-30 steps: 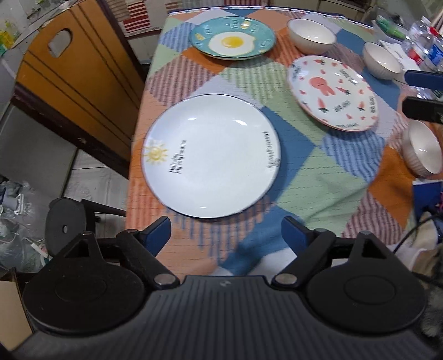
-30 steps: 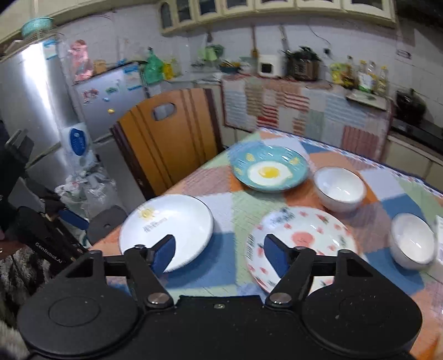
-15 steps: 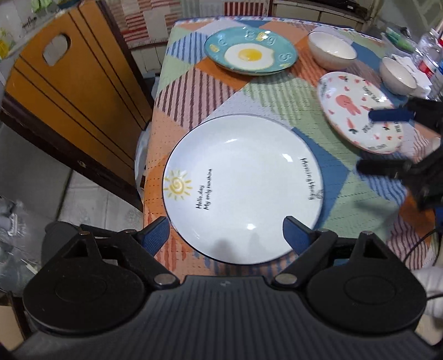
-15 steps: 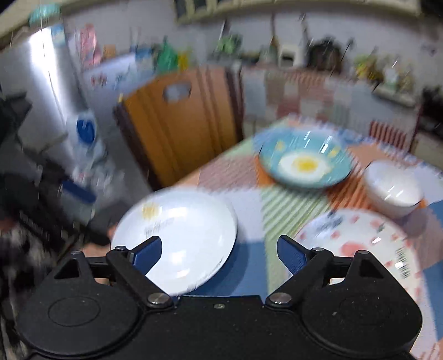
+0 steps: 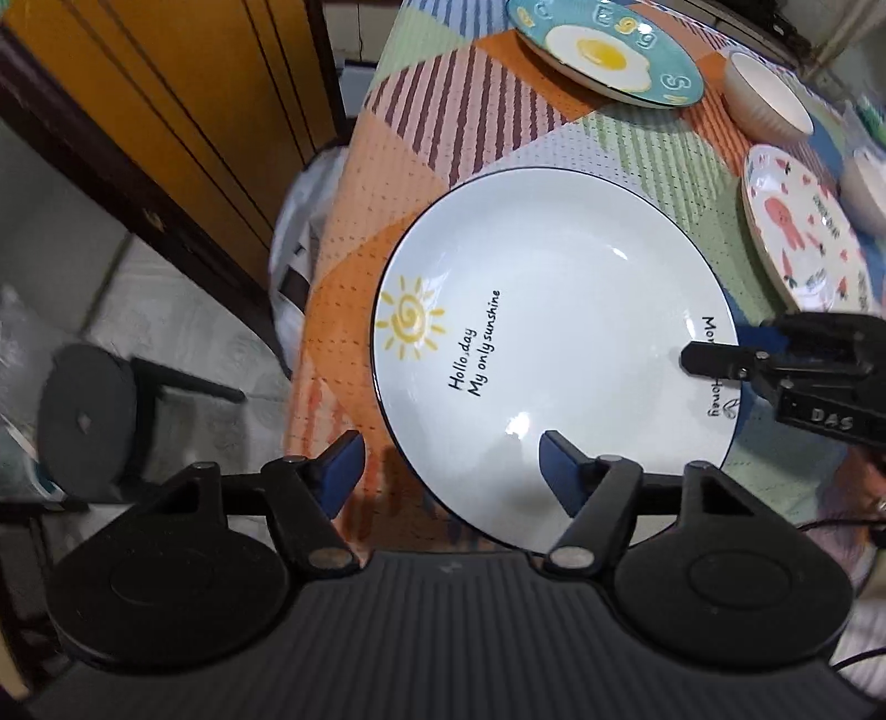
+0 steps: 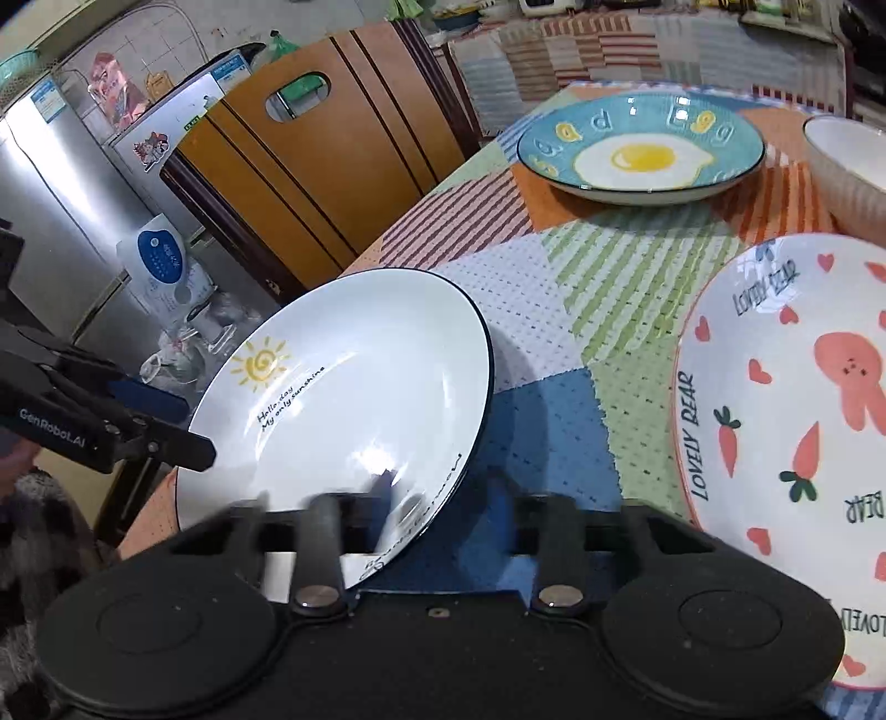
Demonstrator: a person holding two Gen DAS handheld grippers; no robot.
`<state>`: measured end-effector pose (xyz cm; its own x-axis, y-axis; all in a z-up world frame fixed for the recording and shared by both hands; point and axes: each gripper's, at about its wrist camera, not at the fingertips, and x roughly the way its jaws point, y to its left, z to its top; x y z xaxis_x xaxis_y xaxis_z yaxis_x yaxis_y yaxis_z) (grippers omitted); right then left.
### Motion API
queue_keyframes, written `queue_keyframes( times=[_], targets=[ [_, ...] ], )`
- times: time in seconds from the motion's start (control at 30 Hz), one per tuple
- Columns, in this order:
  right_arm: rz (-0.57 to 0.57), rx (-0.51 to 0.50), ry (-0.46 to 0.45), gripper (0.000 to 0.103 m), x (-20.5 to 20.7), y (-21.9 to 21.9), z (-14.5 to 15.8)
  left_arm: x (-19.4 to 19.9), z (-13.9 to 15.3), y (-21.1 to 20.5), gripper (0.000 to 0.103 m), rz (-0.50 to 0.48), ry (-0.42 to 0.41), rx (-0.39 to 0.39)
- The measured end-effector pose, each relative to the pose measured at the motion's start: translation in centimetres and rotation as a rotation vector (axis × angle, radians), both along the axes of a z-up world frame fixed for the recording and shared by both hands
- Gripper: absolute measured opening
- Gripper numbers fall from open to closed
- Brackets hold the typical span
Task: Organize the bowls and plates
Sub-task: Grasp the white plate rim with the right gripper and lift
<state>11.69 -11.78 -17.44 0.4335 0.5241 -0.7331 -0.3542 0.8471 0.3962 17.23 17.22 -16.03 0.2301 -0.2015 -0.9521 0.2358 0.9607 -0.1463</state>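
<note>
Nearest, left gripper [image 5: 451,471] pointing steeply down at the table's [image 5: 387,183] near corner, fingers spread and just now narrowing. One blue pad off the rim over the cloth, the other above the white plate [image 5: 554,310], so the plate's near rim lies between them, unpinched.

White plate flat on the patchwork cloth at that corner: glossy, thin dark rim, yellow sun and black script "Hollo, day My only sunshine" on one side, more script on the opposite edge.

On that opposite edge, right gripper [image 5: 725,346], fingers having just drawn close together on the rim, one over the plate, the other just outside it; apparently pinching it. Blurred in its own view.

Table edge just beside the plate, floor and a black stool [image 5: 88,415] below. Bare cloth behind the plate.

Farther right, a pink-patterned plate [image 5: 797,243] near the white one, not touching. Beyond, a ribbed bowl [image 5: 767,97] and a teal fried-egg plate [image 5: 603,52]. Wooden chair [image 5: 166,111] alongside the table.
</note>
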Motion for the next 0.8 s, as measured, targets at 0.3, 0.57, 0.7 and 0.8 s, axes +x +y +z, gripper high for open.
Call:
queue_keyframes(
  times=[0.3,0.57,0.7,0.8],
  targets=[
    [-0.018,-0.047,0.035,0.021,0.8,1.0,0.4,0.8,-1.9,0.4,0.035,0.024,0.083,-0.006],
    [-0.012,-0.043,0.048,0.023,1.1,0.9,0.2,0.6,-1.9,0.2,0.030,0.013,0.060,-0.002],
    [0.036,-0.068,0.042,0.023,1.3,1.2,0.4,0.6,-1.8,0.0,0.030,-0.001,0.066,0.010],
    [0.085,-0.082,0.033,0.023,1.3,1.2,1.0,0.4,-1.4,0.1,0.032,-0.007,0.071,0.003]
  ],
)
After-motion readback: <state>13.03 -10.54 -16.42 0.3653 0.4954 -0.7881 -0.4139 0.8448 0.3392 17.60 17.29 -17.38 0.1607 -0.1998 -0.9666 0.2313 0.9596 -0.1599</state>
